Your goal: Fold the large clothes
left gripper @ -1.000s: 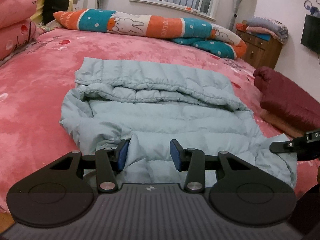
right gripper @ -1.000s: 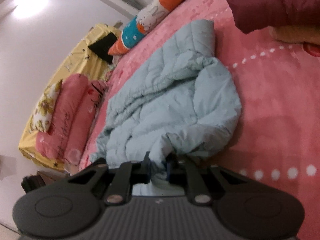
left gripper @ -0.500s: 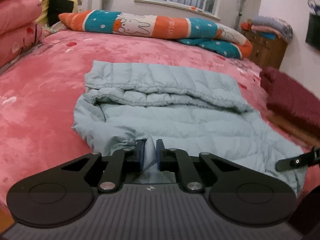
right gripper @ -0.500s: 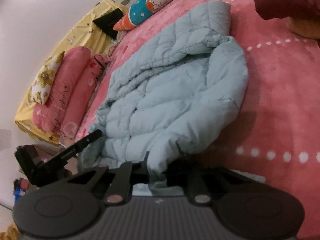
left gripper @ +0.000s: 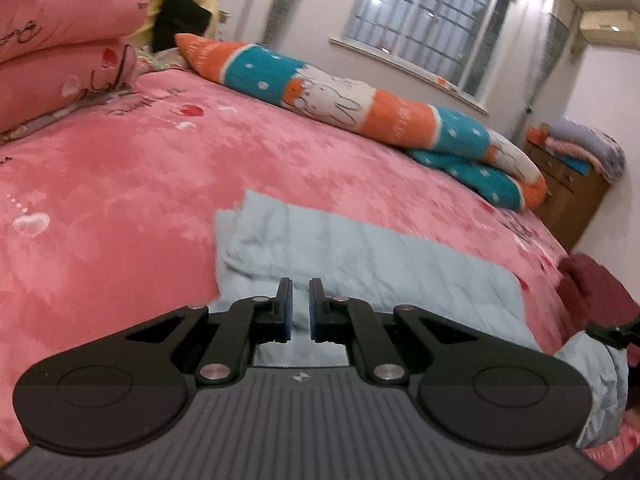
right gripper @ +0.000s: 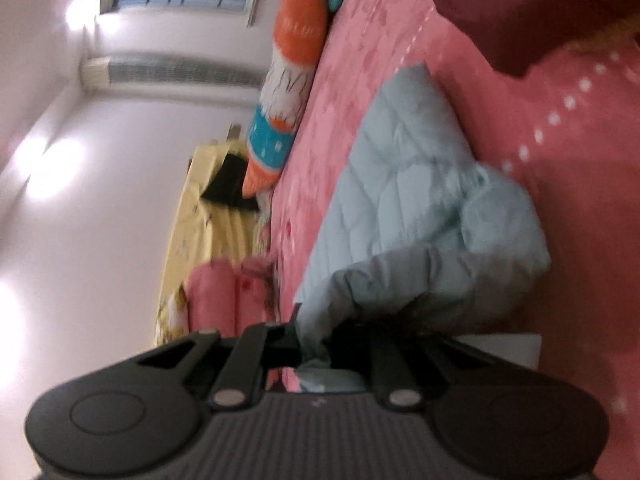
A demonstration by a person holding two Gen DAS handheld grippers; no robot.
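Observation:
A light blue quilted jacket lies across the pink bed. Its near edge is raised off the cover. My left gripper is shut on that near hem, and pale fabric shows in the thin gap between its blue pads. At the right edge of the left wrist view, the right gripper grips the jacket's other near corner. In the right wrist view, which is rolled sideways, the right gripper is shut on a bunched fold of the jacket. The fold drapes over its fingers and hides the pads.
A long orange and teal rabbit bolster lies along the bed's far side under the window. Stacked pink pillows sit at the left. A maroon garment lies at the bed's right edge, with a wooden cabinet behind it.
My left gripper closed on the jacket's near hem. Both grippers then rose and moved over the bed, lifting the near edge with them. The right wrist view rolled further sideways.

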